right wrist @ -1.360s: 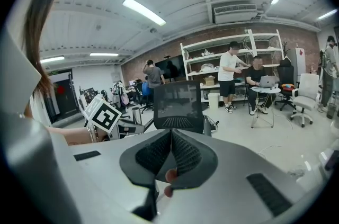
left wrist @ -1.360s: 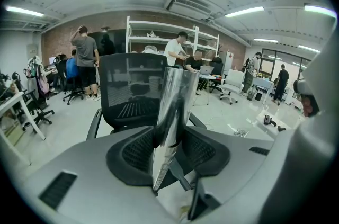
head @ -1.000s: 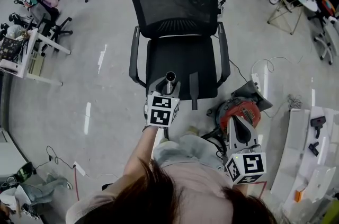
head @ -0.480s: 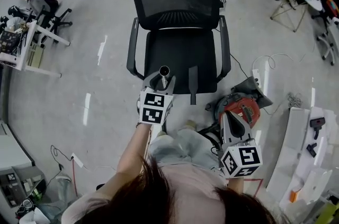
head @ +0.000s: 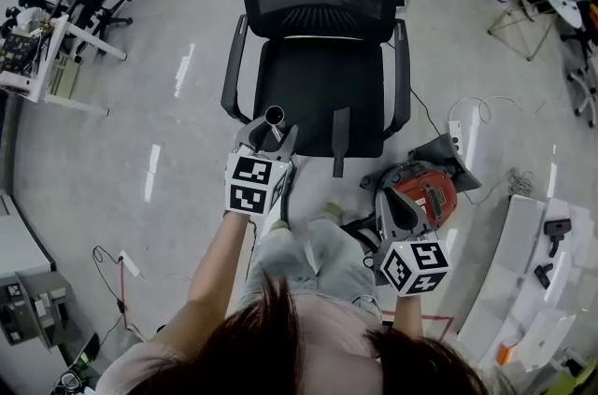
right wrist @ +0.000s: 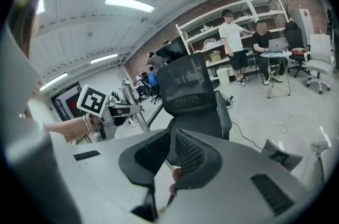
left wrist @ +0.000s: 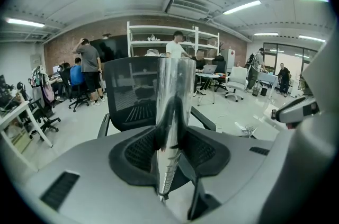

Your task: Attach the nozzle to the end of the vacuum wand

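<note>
Clamping the wand tip-up in your left claw, you have the nozzle lying on the chair seat, long axis pointing away from you, ahead-left of your closed, empty right claw.

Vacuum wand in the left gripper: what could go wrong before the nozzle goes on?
1. The black nozzle lies on the office chair seat, its near end over the front edge; a nudge could knock it down.
2. The right gripper is shut; unless it opens first, it may only push the nozzle.
3. The left gripper clamps the smooth metal vacuum wand, which may slip under pushing.
</note>
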`<action>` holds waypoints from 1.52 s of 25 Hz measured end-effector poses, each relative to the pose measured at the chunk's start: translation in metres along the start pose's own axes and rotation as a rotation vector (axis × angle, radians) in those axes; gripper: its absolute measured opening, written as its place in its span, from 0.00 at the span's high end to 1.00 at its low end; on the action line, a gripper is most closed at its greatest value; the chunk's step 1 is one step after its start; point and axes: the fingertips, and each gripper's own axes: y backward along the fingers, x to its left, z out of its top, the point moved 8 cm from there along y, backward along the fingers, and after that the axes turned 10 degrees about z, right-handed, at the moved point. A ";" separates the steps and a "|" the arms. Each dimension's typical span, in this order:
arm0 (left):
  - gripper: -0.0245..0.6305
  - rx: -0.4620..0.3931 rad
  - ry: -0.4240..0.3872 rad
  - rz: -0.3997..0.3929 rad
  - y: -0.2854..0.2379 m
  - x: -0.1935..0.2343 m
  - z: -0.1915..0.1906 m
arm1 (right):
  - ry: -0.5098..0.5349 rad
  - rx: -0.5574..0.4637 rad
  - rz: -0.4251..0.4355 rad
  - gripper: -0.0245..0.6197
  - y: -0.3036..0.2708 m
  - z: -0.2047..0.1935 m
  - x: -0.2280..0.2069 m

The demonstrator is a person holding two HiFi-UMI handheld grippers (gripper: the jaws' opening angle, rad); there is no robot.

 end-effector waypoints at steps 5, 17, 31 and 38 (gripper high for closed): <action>0.73 -0.008 0.014 0.012 0.000 0.007 -0.002 | -0.026 0.058 0.028 0.92 -0.021 -0.018 -0.018; 0.73 -0.021 0.006 -0.003 -0.003 0.007 -0.009 | -0.089 0.184 0.075 0.92 -0.061 -0.068 -0.060; 0.73 -0.041 0.013 -0.006 0.000 0.018 -0.014 | -0.101 0.290 0.099 0.90 -0.118 -0.110 -0.093; 0.73 -0.054 0.020 -0.004 0.001 0.024 -0.018 | -0.131 0.340 0.110 0.87 -0.142 -0.135 -0.105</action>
